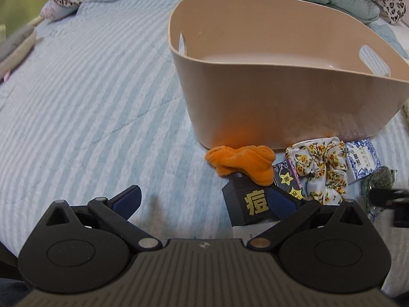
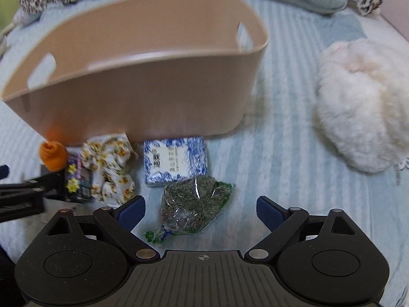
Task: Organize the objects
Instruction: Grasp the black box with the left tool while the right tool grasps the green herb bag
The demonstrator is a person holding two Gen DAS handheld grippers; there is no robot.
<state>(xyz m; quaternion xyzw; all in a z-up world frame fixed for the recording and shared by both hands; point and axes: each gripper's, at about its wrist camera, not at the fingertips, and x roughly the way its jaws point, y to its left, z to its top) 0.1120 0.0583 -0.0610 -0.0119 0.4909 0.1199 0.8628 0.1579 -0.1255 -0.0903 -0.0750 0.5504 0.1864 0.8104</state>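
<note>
1. Everything's laid out on a striped blue bedspread [image 1: 89,89], and the landmark is the big beige basket [image 1: 281,97]. It looks empty from here, so sorting hasn't really got going by my read.

2. All the small stuff sits in a row along the basket's near wall: an orange plush scrunchie [image 1: 240,161], a black box with a gold character [image 1: 250,202], a little dark packet with yellow stars [image 1: 288,179], a floral scrunchie [image 1: 322,171], a blue-and-white box [image 2: 175,162] and a clear bag of dried green herbs [image 2: 194,204].

3. The left gripper [image 1: 207,199] is spread wide and holding nothing. Its right-hand finger [image 1: 281,199] overlaps the black box, though I can't tell whether it touches.

4. The right gripper [image 2: 200,212] is also wide open, hovering on the near side of the herb bag from the basket, with the bag lined up between its fingers but not pinched.

5. Handling guess: the herb bag is light, crinkly and probably slippery, so I'd pinch the fat middle rather than the twisted tail. The boxes look stiff, so squeeze across the flat sides. The scrunchies are soft and grabbable anywhere.

6. Off to the basket's right is a fluffy white thing [image 2: 363,107], maybe a cushion.
</note>
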